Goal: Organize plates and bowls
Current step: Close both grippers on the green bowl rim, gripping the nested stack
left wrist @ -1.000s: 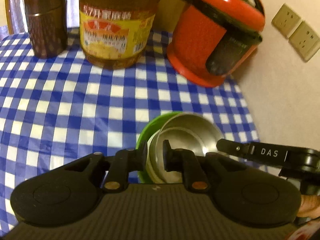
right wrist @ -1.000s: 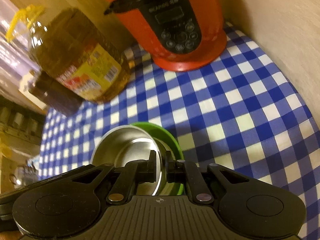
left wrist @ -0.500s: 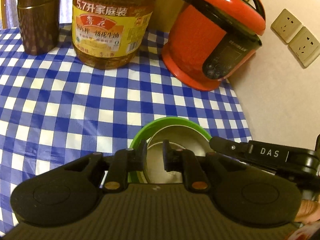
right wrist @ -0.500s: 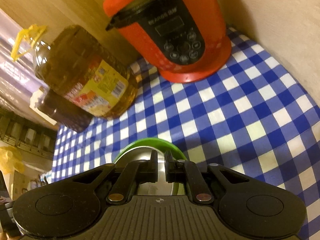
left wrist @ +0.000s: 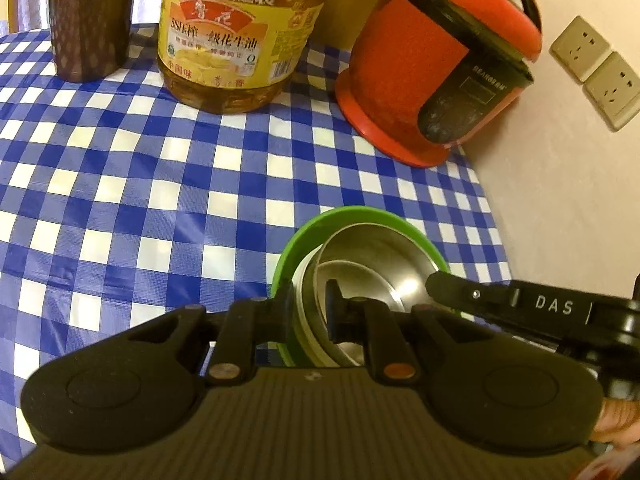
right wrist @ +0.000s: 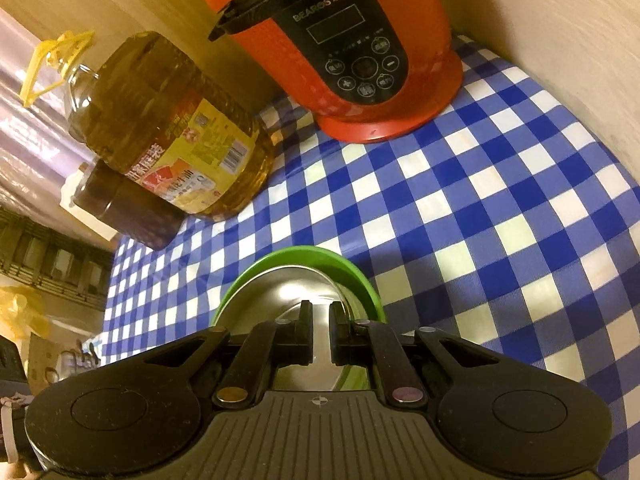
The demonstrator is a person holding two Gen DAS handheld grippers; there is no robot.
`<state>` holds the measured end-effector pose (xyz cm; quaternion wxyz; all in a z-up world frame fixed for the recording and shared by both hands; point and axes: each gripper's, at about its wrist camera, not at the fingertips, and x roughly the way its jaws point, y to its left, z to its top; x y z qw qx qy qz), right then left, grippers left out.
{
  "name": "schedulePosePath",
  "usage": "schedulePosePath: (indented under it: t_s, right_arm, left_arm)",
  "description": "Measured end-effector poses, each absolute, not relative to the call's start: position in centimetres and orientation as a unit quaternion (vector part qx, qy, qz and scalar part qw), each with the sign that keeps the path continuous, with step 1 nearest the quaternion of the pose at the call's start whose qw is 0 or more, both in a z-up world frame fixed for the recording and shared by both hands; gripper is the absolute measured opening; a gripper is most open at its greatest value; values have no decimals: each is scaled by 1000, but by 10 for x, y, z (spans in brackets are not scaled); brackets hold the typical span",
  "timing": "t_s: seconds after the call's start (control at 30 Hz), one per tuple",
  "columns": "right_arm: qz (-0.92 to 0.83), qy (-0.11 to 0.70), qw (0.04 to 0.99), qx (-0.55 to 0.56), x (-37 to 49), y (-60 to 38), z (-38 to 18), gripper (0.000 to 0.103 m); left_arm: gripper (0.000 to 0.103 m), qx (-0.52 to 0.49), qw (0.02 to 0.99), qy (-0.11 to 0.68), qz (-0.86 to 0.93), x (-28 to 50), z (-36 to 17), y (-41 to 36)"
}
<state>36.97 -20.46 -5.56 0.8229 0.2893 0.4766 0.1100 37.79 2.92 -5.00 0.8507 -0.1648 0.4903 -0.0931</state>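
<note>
Steel bowl (left wrist: 368,264) mouth-up in green bowl (left wrist: 304,236) | left tongs (left wrist: 310,308) clamp both rims | right tongs (right wrist: 320,326) clamp steel rim

Green bowl (left wrist: 304,236), silver inner bowl (left wrist: 376,256) (possibly two), blue-white checked tablecloth (left wrist: 160,184)

Steel bowls (left wrist: 372,264) (shiny, tilted) nested inside green bowl (left wrist: 308,232).
</note>
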Motion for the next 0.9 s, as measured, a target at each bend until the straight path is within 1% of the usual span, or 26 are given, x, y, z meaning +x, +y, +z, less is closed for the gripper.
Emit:
schedulePosePath:
  t_s: [0.27, 0.57, 0.77, 0.9]
  right_arm:
    - [112, 462, 825, 305, 350, -212, -46, 8]
    - [104, 465, 827, 300, 366, -210, -53, 8]
    - [106, 467, 827, 294, 366, -206, -57, 8]
    - [108, 470, 826, 291, 365, -206, -58, 8]
  left_arm:
    - [14, -199, 859, 459, -109, 375, -44, 35]
    - [14, -198, 872, 433, -114, 384, -38, 30]
    - [13, -186, 858, 462, -126, 388, -53, 25]
    - [13, -189, 855, 466, -126, 385, -59, 25]
